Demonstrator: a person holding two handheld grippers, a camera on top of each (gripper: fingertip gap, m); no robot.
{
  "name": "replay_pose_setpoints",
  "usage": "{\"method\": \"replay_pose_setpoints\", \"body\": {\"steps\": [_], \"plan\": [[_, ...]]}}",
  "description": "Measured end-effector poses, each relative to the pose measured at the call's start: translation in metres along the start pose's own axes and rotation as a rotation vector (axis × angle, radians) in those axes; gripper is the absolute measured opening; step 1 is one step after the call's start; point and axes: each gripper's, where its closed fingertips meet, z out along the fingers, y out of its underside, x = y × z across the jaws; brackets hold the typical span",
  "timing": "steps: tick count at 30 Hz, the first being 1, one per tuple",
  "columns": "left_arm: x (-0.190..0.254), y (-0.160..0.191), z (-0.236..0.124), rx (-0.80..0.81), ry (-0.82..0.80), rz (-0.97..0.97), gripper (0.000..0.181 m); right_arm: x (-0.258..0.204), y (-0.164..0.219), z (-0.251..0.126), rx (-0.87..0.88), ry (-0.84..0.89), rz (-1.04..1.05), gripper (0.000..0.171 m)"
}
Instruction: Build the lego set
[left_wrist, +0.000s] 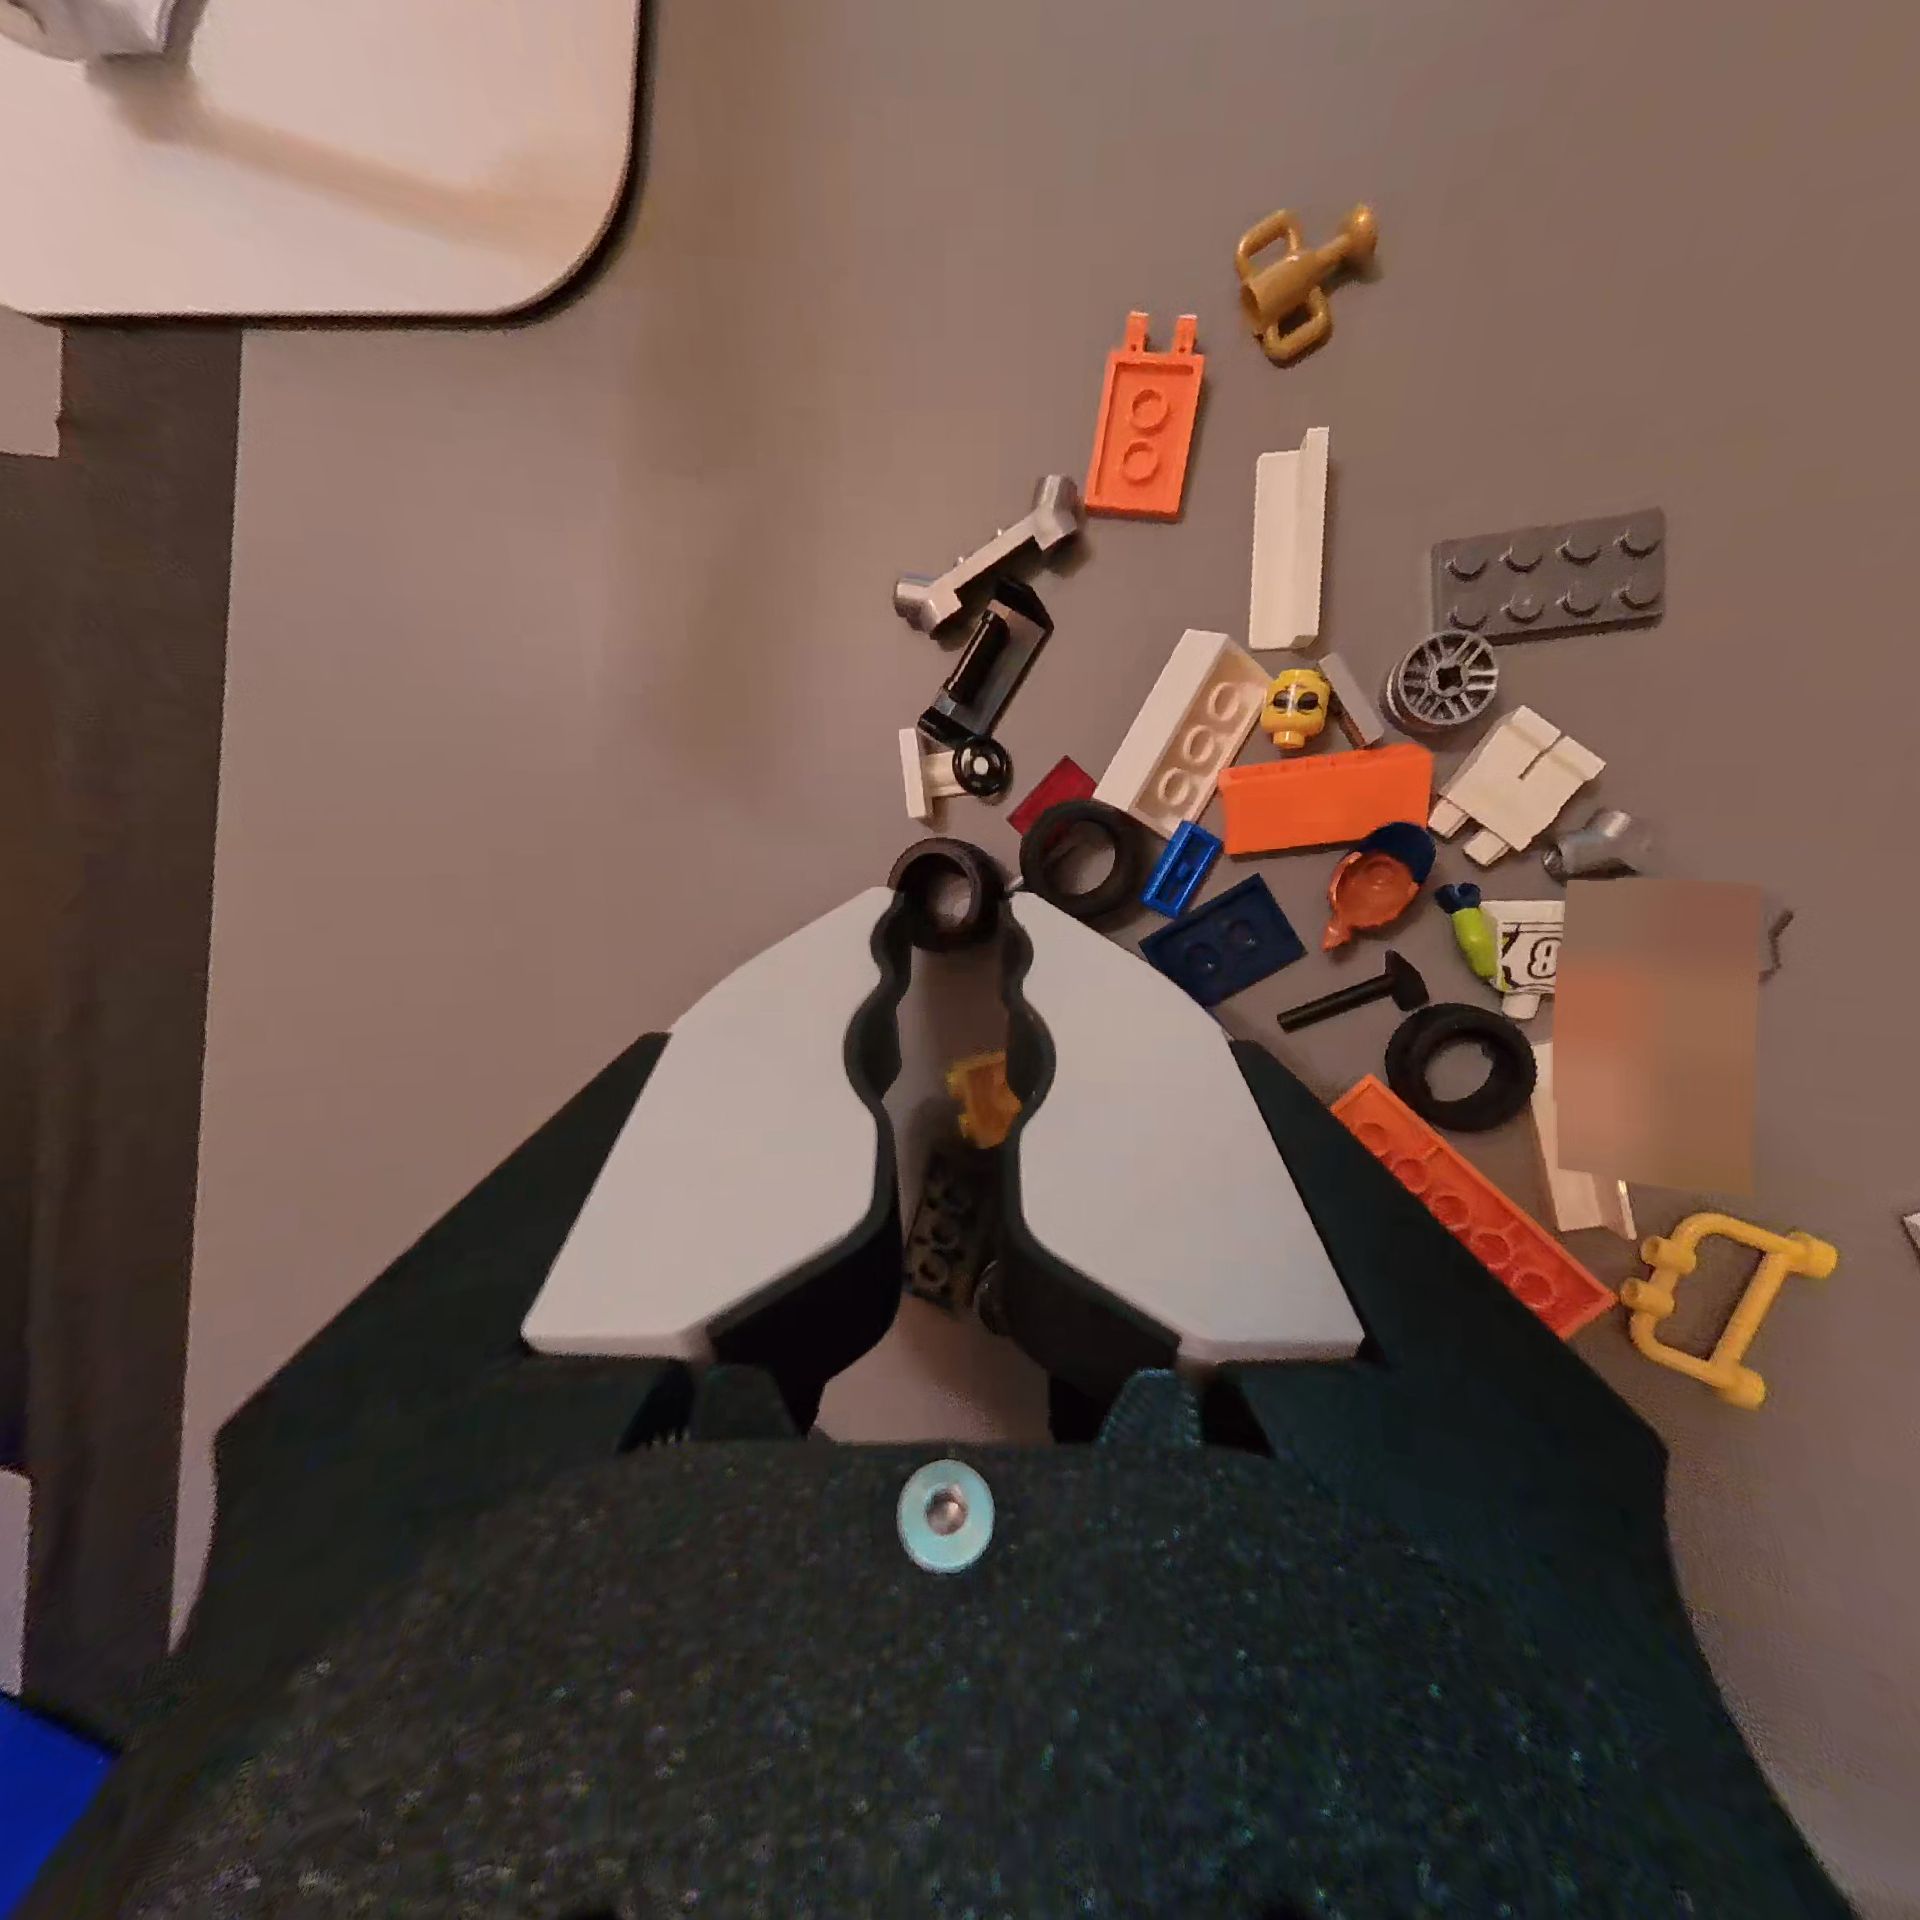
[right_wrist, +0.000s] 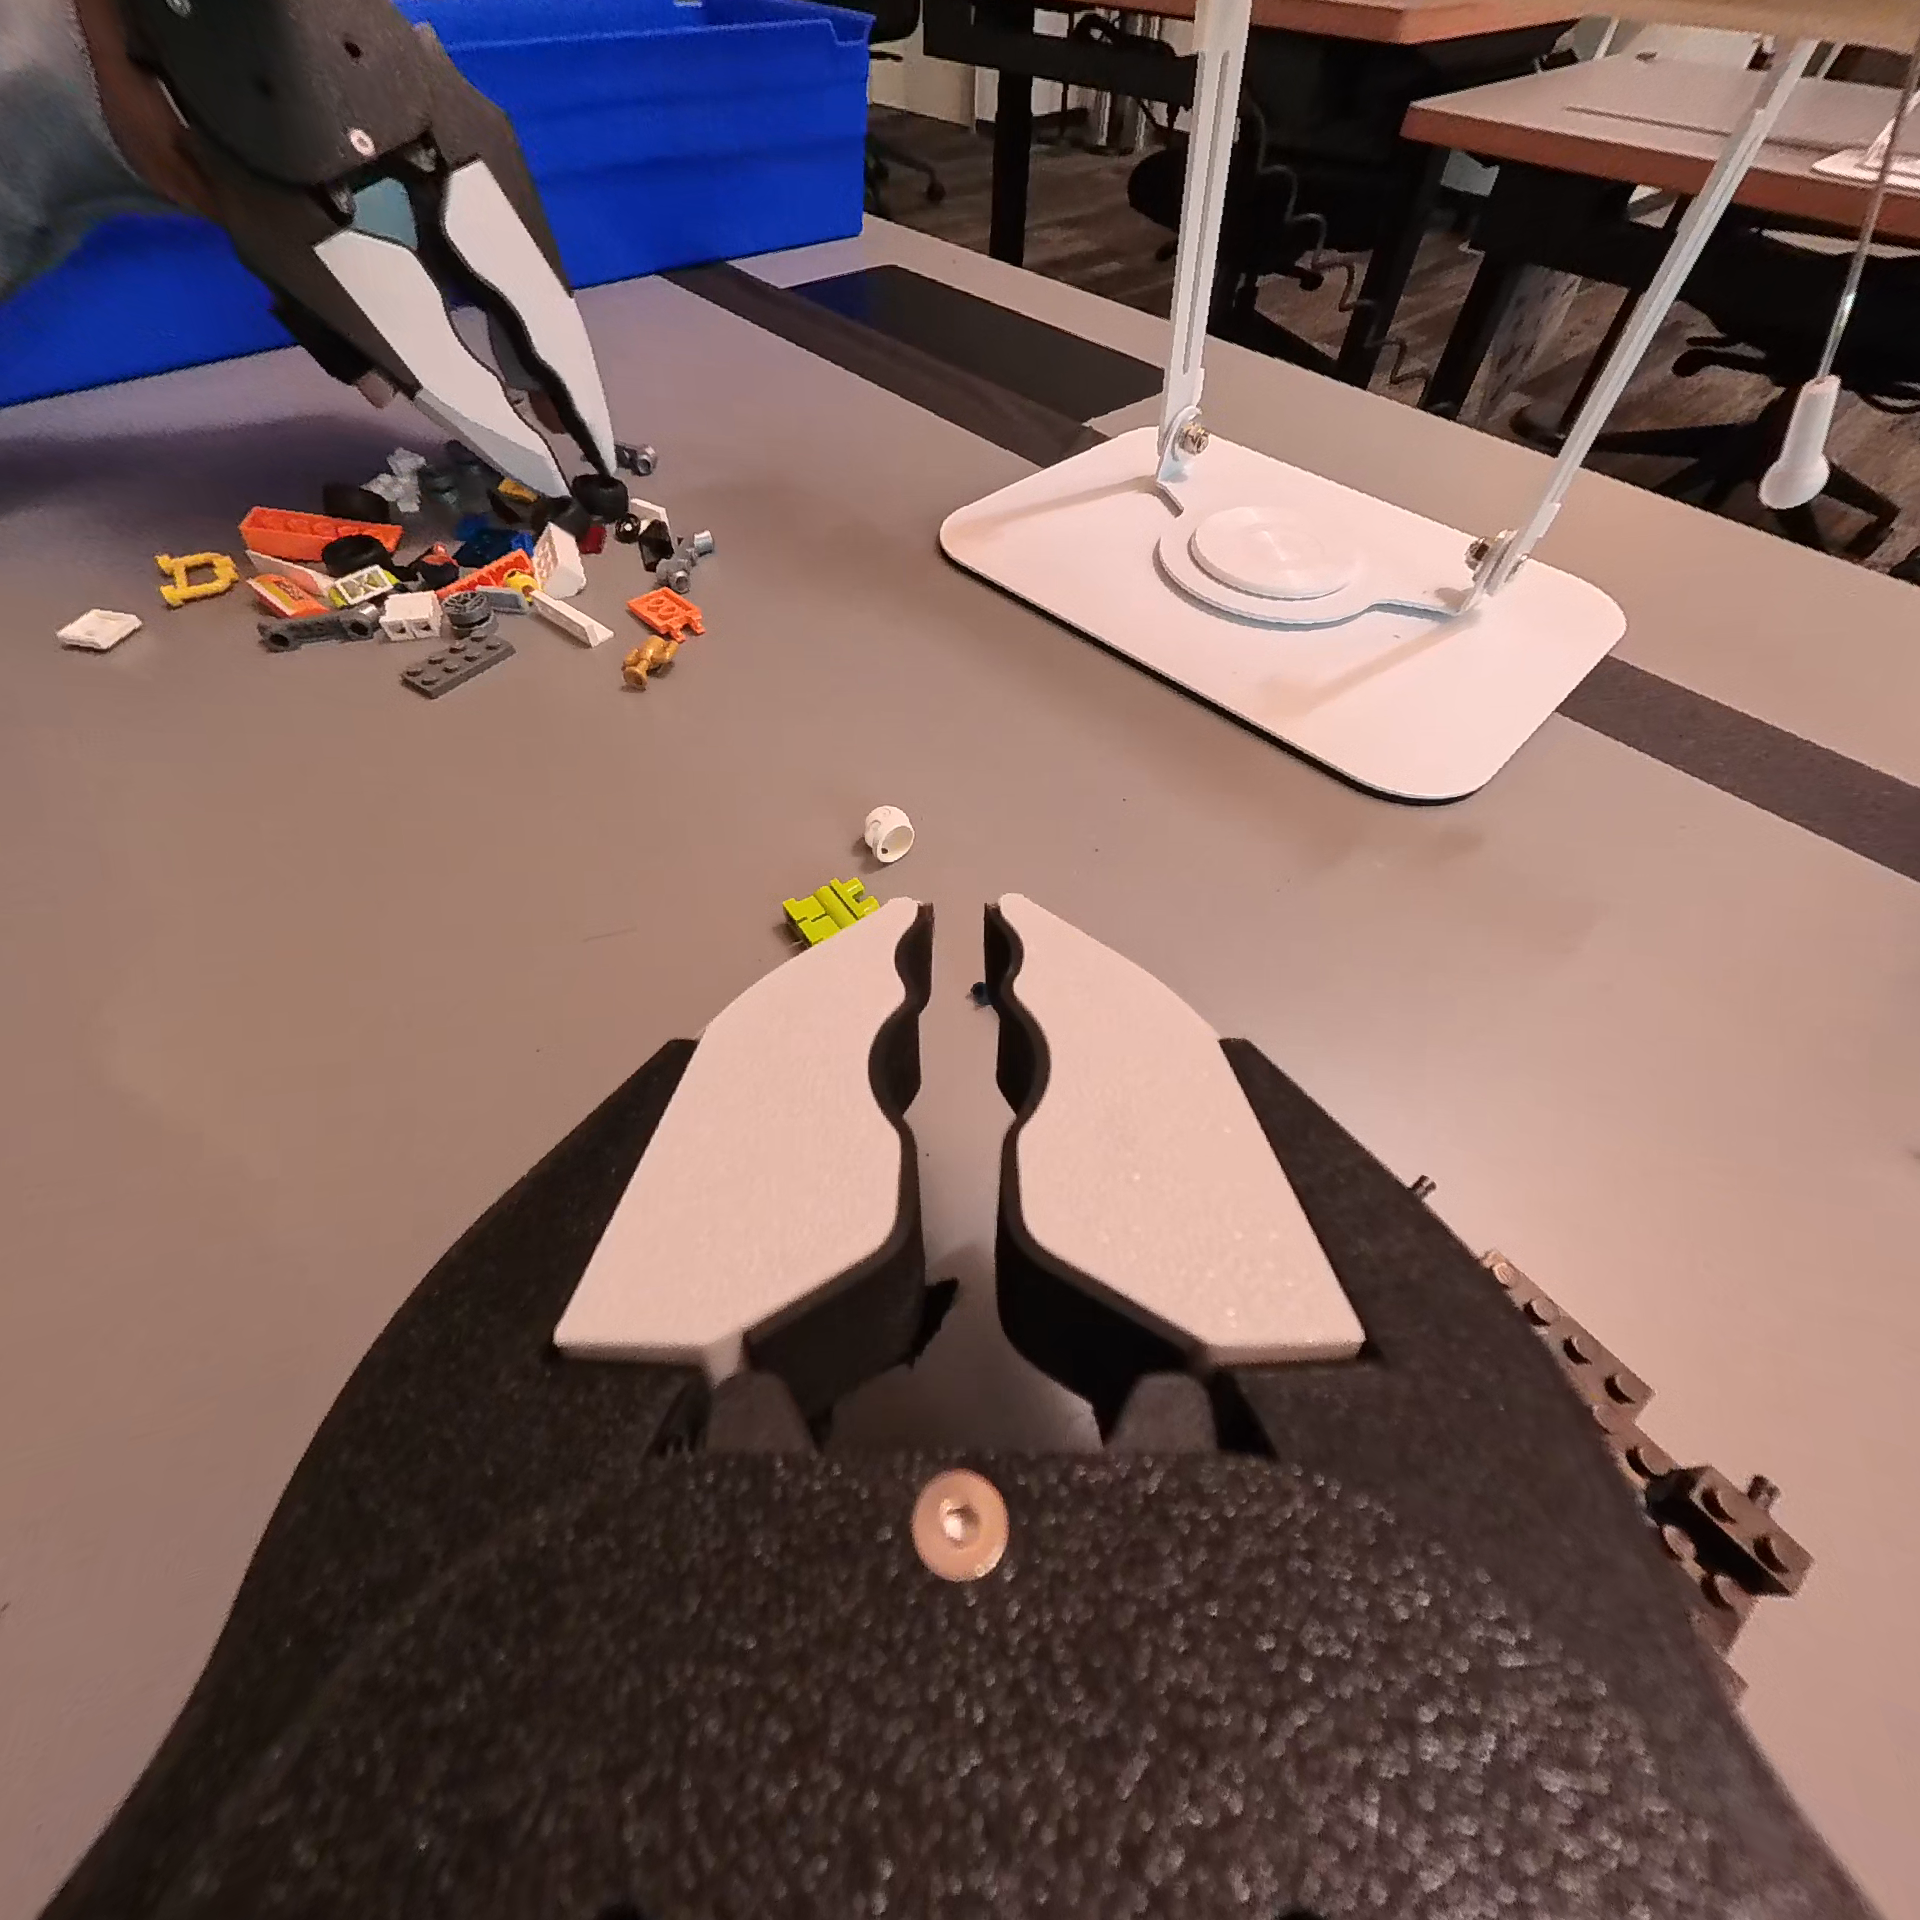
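Observation:
My left gripper (left_wrist: 948, 902) is shut on a small black tyre (left_wrist: 945, 855), pinched between its tips at the left edge of a pile of loose Lego pieces (left_wrist: 1320, 800). The right wrist view shows the same gripper (right_wrist: 592, 488) slanting down onto that tyre (right_wrist: 603, 497) in the pile (right_wrist: 447, 582). My right gripper (right_wrist: 956, 916) hovers low over the grey table. Its jaws stand a narrow gap apart with nothing between them. A lime green piece (right_wrist: 828, 907) lies just left of its tips and a white round piece (right_wrist: 889, 834) just beyond.
The pile holds a gold trophy (left_wrist: 1299, 275), orange plates (left_wrist: 1143, 421), a grey plate (left_wrist: 1548, 575), two more tyres (left_wrist: 1086, 857) and a yellow bar piece (left_wrist: 1714, 1304). A white stand base (right_wrist: 1351, 665) sits at the far right, a blue bin (right_wrist: 675, 135) behind the pile, and a dark brick assembly (right_wrist: 1683, 1496) by my right gripper. My hands' fingertips stand some 30 centimetres from each other.

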Motion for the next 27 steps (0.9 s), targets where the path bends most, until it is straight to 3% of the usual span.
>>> {"method": "replay_pose_setpoints", "body": {"steps": [4,7,16,19,21,25,27], "plan": [[-0.002,0.002,0.0,-0.033,-0.008,0.021,0.003,0.001,0.0,0.0,0.001,0.003,-0.001,0.009],[-0.006,-0.006,-0.004,0.047,-0.033,-0.035,0.003,0.001,-0.002,-0.001,0.008,0.003,-0.001,0.009],[0.033,-0.09,-0.073,0.788,0.229,-0.342,0.003,-0.016,-0.013,0.0,0.037,-0.038,-0.031,0.009],[0.046,-0.104,-0.095,0.95,0.28,-0.393,0.003,-0.032,-0.021,0.004,0.054,-0.083,-0.051,0.009],[0.045,-0.095,-0.091,0.872,0.207,-0.389,0.003,-0.043,-0.029,0.006,0.061,-0.101,-0.096,0.009],[0.025,-0.022,-0.051,0.353,-0.015,-0.356,0.003,-0.055,-0.035,0.007,0.066,-0.098,-0.195,0.009],[0.022,0.006,-0.039,0.172,-0.005,-0.362,0.003,-0.058,-0.03,0.008,0.052,-0.105,-0.198,0.009]]}}
